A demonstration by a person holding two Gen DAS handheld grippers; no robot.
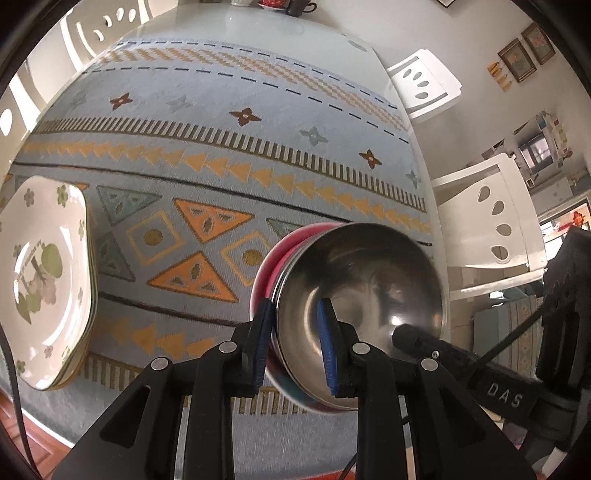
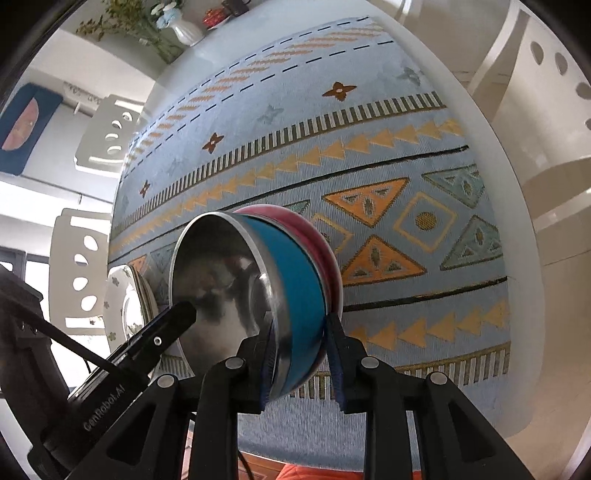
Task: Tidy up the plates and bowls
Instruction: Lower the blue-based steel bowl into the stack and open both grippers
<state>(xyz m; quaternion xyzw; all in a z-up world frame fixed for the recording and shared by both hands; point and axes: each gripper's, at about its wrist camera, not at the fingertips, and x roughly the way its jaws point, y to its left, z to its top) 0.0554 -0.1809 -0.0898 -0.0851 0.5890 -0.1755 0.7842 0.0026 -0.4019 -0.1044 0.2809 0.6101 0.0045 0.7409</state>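
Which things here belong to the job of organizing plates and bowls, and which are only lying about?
Belong to the job:
- stack of bowls, steel inside, gripped at the rim by both the left gripper and the right gripper
- stack of floral plates

Only lying about:
- patterned tablecloth
- vase of flowers
- dark mug
- white chairs

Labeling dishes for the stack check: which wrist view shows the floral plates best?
Left wrist. The floral plates sit at its left edge, top face and stacked rims clear of any cover. In the right wrist view, the floral plates are a sliver, mostly hidden behind the steel bowl and the left gripper.
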